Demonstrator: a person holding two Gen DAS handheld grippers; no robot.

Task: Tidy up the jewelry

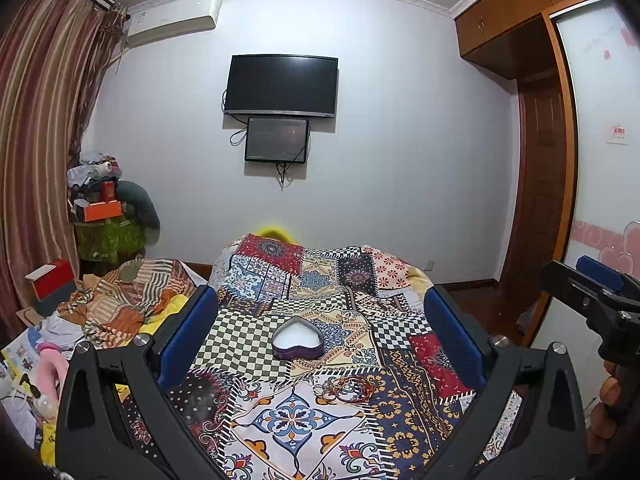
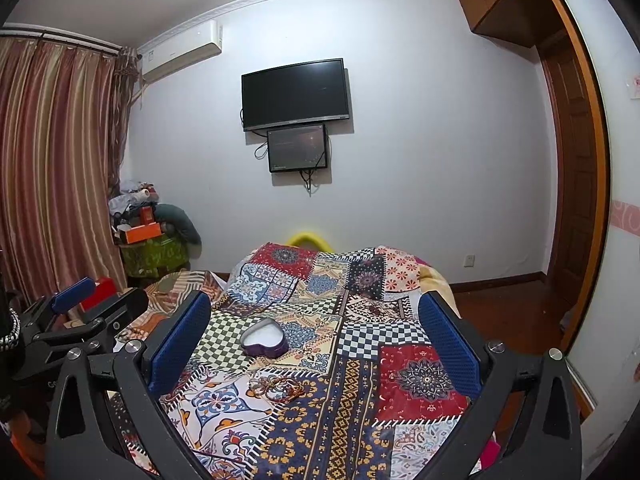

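Two grippers hang above a bed, and we hold one in each hand. Our left gripper point(image 1: 320, 332) has its blue-padded fingers point(image 1: 188, 332) spread wide, with nothing between them but the patchwork bedspread point(image 1: 304, 420) below. Our right gripper point(image 2: 314, 340) is spread just as wide and is equally empty. Each gripper shows in the other's camera too: the right one at the right edge of the left wrist view, with part of our hand point(image 1: 610, 392) gripping its handle, and the left one at the left edge of the right wrist view.

On the bedspread sits a heart-shaped box point(image 1: 298, 338), purple on the outside and white inside, open at the top with no lid on it. It rests on a checkered patch near the middle of the bed. Nearer to us than the box, and apart from it, lies a small pile of bangles and bracelets point(image 1: 346, 389), thin rings in gold and reddish tones heaped loosely together; we cannot count them. Both the box and the pile lie in the gap framed by each gripper's fingers, well below them and untouched.

At the left side of the bed we see crumpled clothes point(image 1: 120, 300). On the far wall hangs a dark television point(image 1: 281, 85) with a smaller screen point(image 1: 277, 139) just under it, and striped curtains point(image 1: 44, 120) cover the left side.
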